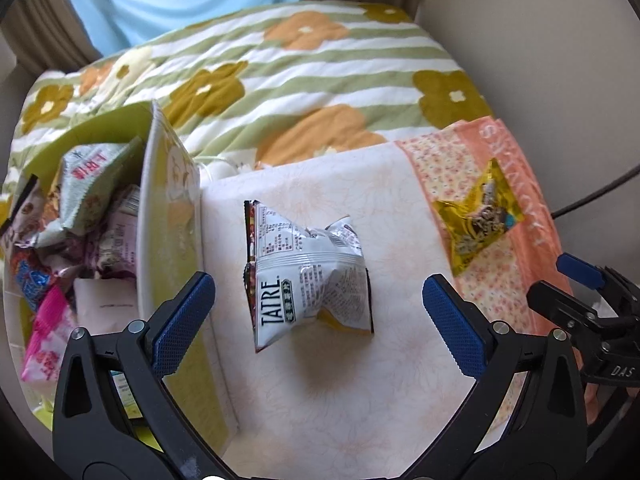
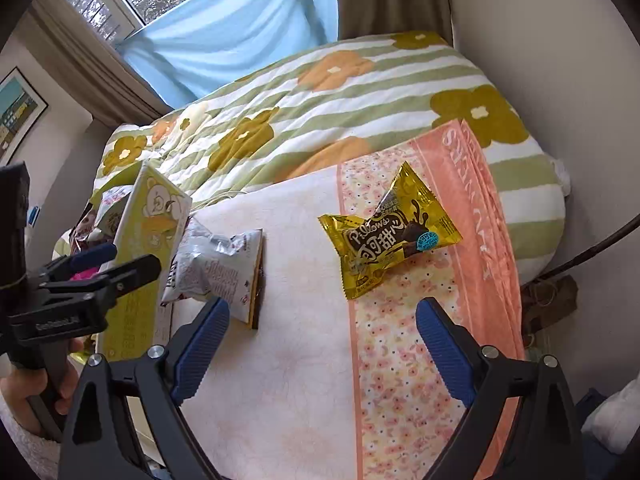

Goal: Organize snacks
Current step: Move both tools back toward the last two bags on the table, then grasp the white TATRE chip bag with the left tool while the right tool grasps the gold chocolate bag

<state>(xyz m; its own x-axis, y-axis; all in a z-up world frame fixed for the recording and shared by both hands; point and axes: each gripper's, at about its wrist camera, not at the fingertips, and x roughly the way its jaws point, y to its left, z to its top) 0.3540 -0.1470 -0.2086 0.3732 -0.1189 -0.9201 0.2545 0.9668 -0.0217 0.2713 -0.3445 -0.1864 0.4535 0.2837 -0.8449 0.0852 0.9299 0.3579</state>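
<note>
A silver-white snack bag marked TATRE lies back side up on the pale towel. It also shows in the right wrist view. My left gripper is open and empty, just short of the bag, its fingers wider than it. A yellow Pillows snack bag lies on the towel's orange floral strip; it also shows in the left wrist view. My right gripper is open and empty, near side of the yellow bag. A yellow-green box at left holds several snack packets.
The towel lies on a bed with a green-striped flowered quilt. The box wall stands right beside the silver bag. A blue curtain and window are behind the bed. A beige wall is on the right.
</note>
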